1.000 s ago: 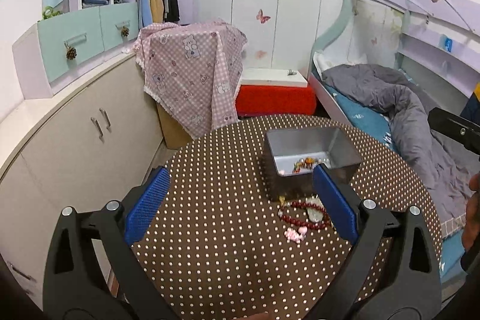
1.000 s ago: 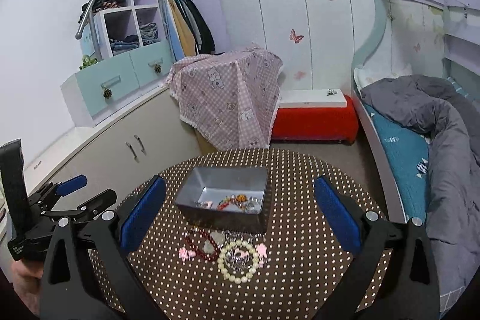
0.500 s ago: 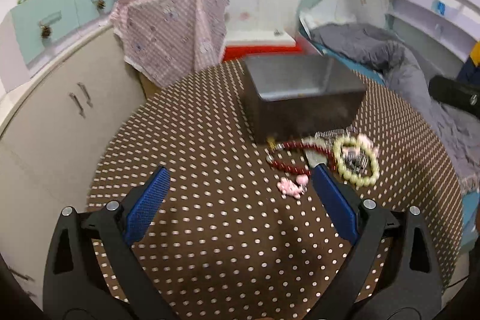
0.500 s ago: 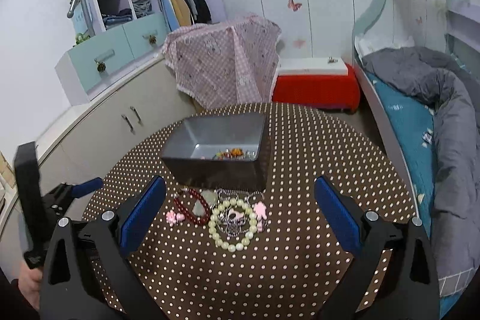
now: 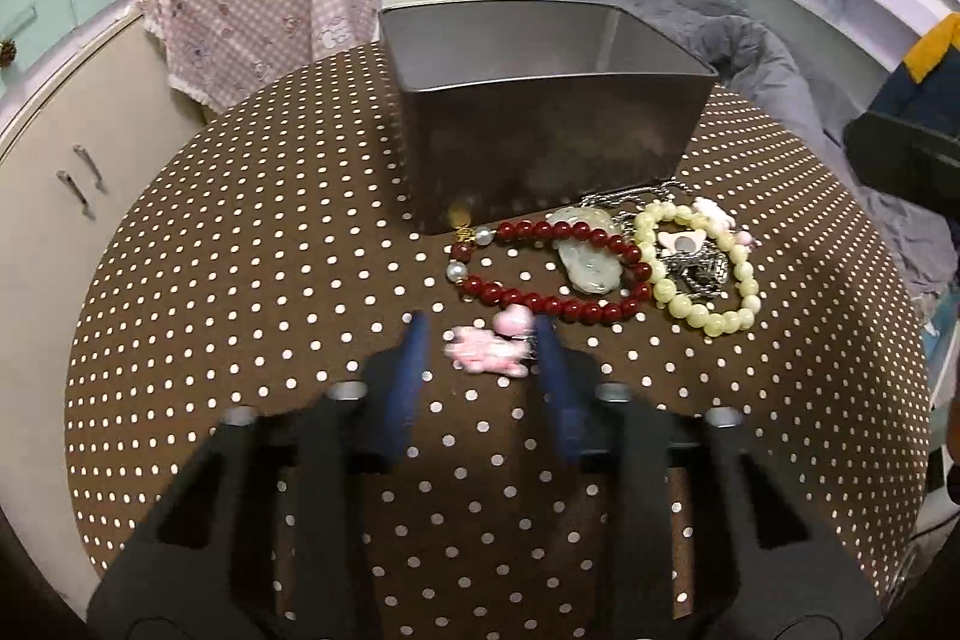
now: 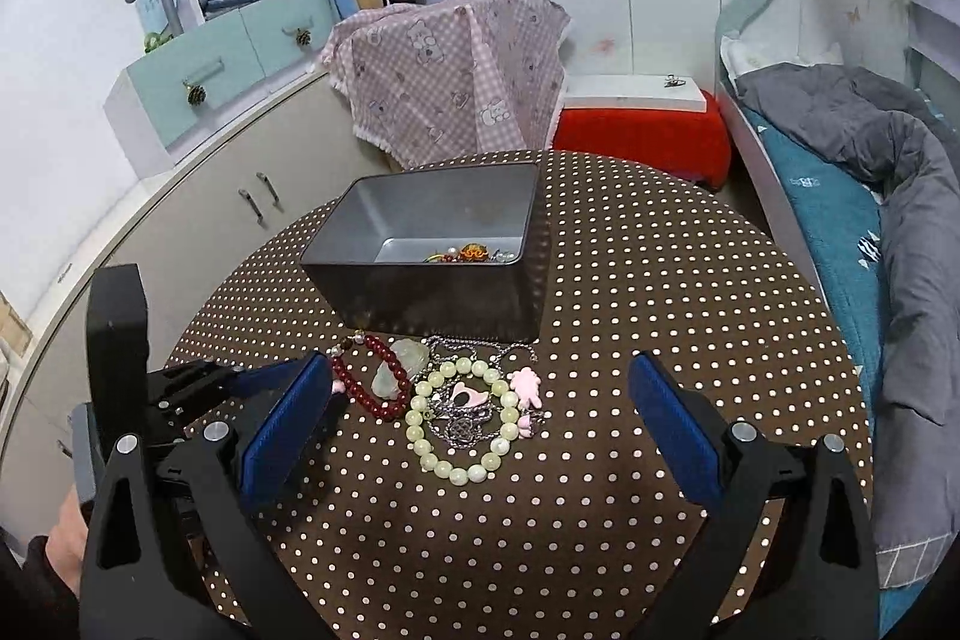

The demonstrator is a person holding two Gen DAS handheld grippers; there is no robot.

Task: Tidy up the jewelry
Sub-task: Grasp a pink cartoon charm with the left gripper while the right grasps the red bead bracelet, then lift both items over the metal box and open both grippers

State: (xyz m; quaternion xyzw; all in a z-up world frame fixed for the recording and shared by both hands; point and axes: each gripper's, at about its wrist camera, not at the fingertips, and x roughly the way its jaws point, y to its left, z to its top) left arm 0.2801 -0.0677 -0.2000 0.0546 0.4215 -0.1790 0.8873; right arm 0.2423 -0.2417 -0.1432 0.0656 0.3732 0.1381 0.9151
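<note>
Since the pink charm [image 5: 487, 353] lies crosswise on the dotted table [image 5: 240, 280] right between the left gripper [image 5: 480, 358] fingers, partly closed but not visibly pinching, that hand is nearer; the right gripper [image 6: 480, 412] hangs wide open above the pile, with the metal box [image 5: 540, 148] straight ahead beyond it.

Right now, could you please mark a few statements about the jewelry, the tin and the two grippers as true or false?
1. The left gripper brackets the pink charm. True.
2. The red bead bracelet lies inside the metal tin. False: it lies on the polka-dot table in front of the tin.
3. The tin already holds some small jewelry pieces. True.
4. The right gripper is shut on the pale green bead bracelet. False: its jaws are wide open, holding nothing.
5. A silver chain lies within the pale green bracelet's ring. True.
</note>
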